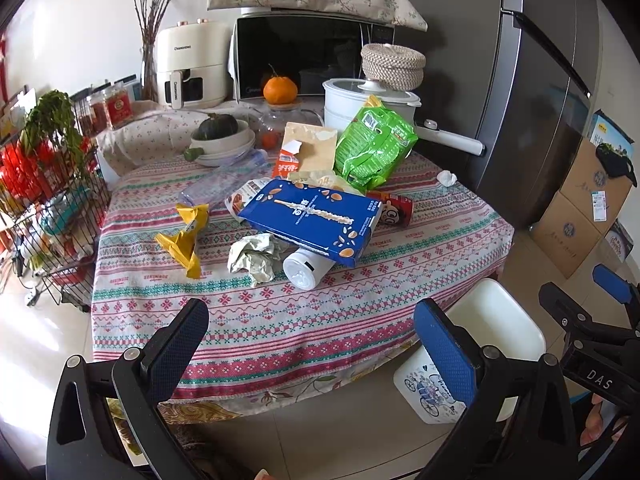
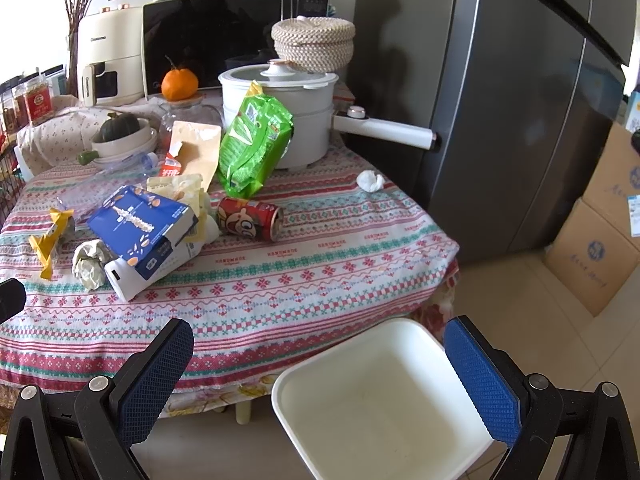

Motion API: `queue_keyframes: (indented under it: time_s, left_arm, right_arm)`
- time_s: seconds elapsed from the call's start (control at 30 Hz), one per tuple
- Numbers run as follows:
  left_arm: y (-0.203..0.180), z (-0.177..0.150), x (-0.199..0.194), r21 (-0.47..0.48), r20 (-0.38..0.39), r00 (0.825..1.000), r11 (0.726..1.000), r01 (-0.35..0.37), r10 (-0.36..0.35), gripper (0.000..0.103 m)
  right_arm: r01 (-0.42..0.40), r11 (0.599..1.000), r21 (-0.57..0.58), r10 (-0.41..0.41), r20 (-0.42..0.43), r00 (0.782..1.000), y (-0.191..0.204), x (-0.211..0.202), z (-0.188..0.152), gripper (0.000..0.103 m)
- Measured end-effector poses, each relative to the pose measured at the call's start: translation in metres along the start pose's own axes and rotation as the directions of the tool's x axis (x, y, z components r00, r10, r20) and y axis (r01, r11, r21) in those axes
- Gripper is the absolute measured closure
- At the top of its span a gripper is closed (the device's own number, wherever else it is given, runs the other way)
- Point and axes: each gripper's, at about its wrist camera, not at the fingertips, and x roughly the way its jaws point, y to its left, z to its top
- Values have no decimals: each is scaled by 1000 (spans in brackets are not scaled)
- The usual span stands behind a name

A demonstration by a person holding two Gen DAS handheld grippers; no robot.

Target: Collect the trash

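Trash lies on the patterned tablecloth [image 1: 280,320]: a blue carton [image 1: 310,218] [image 2: 142,224], a white bottle [image 1: 306,266] [image 2: 128,276] under it, crumpled paper [image 1: 254,258] [image 2: 88,262], a yellow wrapper [image 1: 184,238] [image 2: 50,236], a red can [image 2: 250,218] [image 1: 394,208], a green bag [image 1: 372,146] [image 2: 252,146], a torn brown carton [image 1: 306,148] [image 2: 192,148] and a white tissue [image 2: 370,180] [image 1: 446,178]. A white bin [image 2: 384,400] [image 1: 492,320] stands on the floor by the table. My left gripper [image 1: 312,340] is open before the table edge. My right gripper [image 2: 320,364] is open above the bin.
At the back stand a white pot [image 2: 280,112], a woven basket [image 2: 314,44], a microwave [image 1: 304,54], an orange [image 1: 280,90] and a bowl with a squash [image 1: 220,132]. A wire rack [image 1: 48,216] is left, a grey fridge [image 2: 500,100] and cardboard boxes [image 2: 600,248] right.
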Motion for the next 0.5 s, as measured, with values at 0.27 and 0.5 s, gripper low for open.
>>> queue_keyframes:
  time_s: [0.27,0.5]
  left_arm:
    - [0,0,-1,0,3,1000,1000,-2,2,0]
    - [3,1,-3,1,10,1000,1000,-10,10,0]
  right_arm:
    - [1,1000,0,-1,-2,1000,0,1,0,0]
    - [9,1000,-8,-9,5,1000,-1,1,1,0]
